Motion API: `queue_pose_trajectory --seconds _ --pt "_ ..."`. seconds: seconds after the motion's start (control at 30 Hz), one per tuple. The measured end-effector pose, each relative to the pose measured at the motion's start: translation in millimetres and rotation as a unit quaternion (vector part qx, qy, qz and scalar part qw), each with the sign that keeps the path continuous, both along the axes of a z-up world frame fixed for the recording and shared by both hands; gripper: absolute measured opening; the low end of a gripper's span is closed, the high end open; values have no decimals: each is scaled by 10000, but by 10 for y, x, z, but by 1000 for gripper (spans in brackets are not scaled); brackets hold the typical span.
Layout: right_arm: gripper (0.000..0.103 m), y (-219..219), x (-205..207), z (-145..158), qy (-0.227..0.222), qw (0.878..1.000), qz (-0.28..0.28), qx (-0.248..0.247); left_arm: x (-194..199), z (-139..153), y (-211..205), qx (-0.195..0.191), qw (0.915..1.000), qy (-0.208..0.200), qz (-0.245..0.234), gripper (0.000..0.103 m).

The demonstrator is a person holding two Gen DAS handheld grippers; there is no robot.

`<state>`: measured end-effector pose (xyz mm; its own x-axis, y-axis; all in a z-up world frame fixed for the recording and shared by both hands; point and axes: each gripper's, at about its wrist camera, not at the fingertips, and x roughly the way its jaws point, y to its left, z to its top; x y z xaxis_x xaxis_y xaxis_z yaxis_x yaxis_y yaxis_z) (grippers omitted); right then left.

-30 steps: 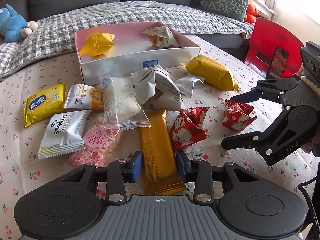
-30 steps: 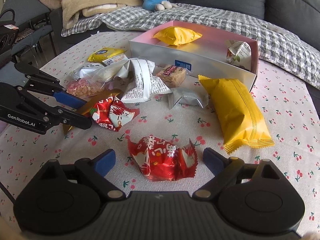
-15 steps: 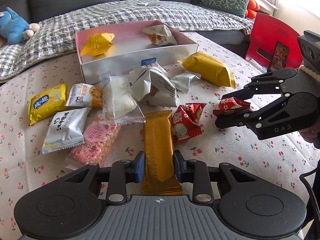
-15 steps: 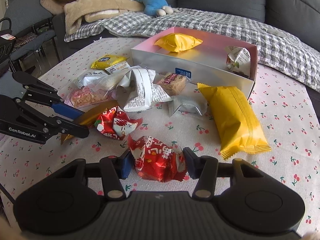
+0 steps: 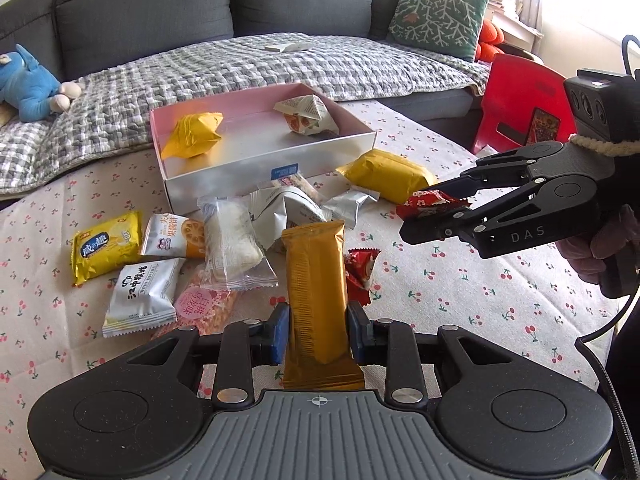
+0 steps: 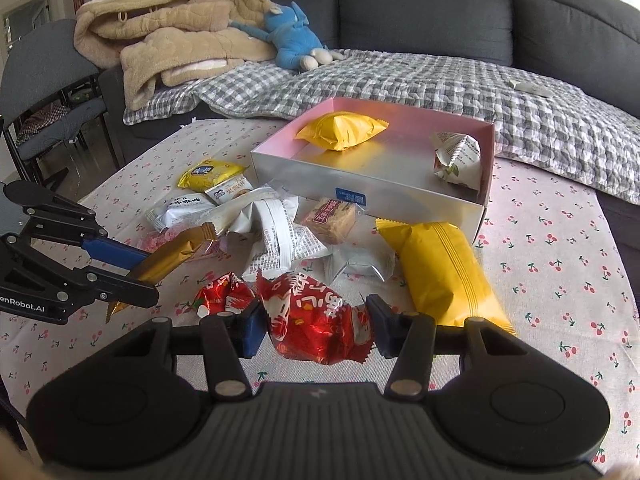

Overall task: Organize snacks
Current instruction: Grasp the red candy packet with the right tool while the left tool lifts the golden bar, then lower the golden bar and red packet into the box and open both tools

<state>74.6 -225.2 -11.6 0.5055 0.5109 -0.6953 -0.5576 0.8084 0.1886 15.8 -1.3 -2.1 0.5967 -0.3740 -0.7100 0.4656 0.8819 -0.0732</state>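
Left wrist view: the left gripper (image 5: 316, 334) has its fingers nearly closed, pinching a long gold bar packet (image 5: 316, 280) at its lower end, the rest sticking up toward the box (image 5: 224, 184). Off to the side, the right gripper (image 5: 434, 218) carries a red wrapper (image 5: 426, 202) above the worktop (image 5: 460, 280).

Right wrist view: fingers about half open, clamped across that crinkly red wrapper (image 6: 316, 316) (foil, slippery stuff). The box (image 6: 360, 188) sits beyond the snack pile, two packets already inside.

Risks, as I judge them: the gold bar, held by one end, could swing or slide out; the foil could crumple loose; both hands heading for one box might collide.
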Motion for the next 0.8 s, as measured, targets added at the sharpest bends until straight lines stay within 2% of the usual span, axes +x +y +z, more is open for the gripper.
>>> queue_pose_trajectory --seconds 0.27,0.47,0.67,0.8 --pt "49 50 228 116 -158 9997 -105 133 162 195 -18 -162 9993 -124 321 28" --pt "49 25 547 167 -261 9982 -450 307 392 319 -48 -213 9975 -333 589 28" --pt "49 -117 846 115 -61 9933 -984 597 710 419 -117 -147 9956 -458 798 28" --pt "49 -196 977 116 -139 9896 -1176 814 1036 440 -188 -52 9950 -379 925 28"
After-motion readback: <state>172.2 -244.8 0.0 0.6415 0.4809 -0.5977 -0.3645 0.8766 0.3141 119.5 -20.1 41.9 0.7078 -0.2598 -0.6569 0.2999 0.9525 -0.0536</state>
